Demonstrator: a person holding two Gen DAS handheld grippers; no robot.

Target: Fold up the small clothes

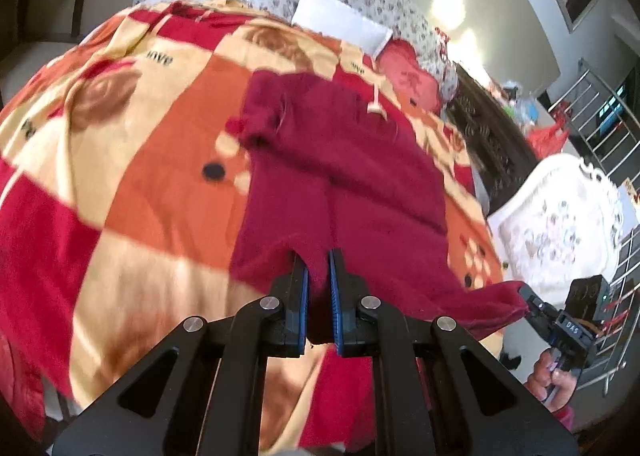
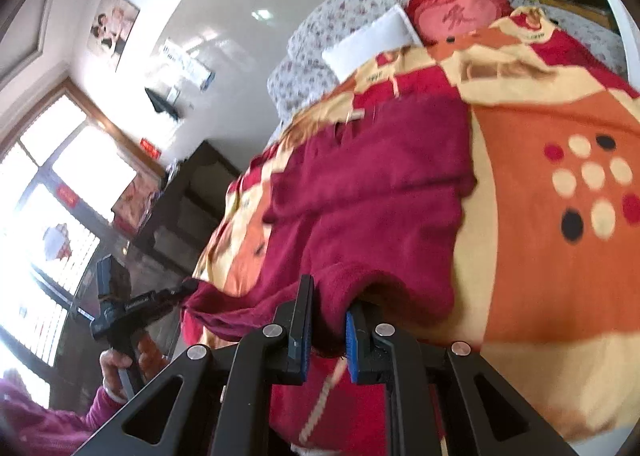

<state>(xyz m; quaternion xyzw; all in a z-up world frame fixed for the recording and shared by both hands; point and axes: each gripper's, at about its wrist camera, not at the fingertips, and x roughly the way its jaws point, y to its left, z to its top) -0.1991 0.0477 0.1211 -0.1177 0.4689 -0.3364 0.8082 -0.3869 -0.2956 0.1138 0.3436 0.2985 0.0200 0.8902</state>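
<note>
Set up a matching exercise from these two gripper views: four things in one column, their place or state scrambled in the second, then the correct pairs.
Things:
1. Dark red fleece garment
2. White rectangular pillow
3. Red heart-shaped cushion
4. Left gripper

Places or states:
A. Beside the white pillow at the bed's far end
B. Shut on the garment's near edge
C. Against the floral bedding
D. Spread on the orange patterned blanket

Pairs: 1-D, 2-C, 3-A, 4-B

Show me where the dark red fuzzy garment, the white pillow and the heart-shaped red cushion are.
dark red fuzzy garment (image 1: 360, 183): left wrist view, middle of its spread body.
white rectangular pillow (image 1: 340, 17): left wrist view, centre of its top face.
heart-shaped red cushion (image 2: 460, 15): right wrist view, its pink middle.
</note>
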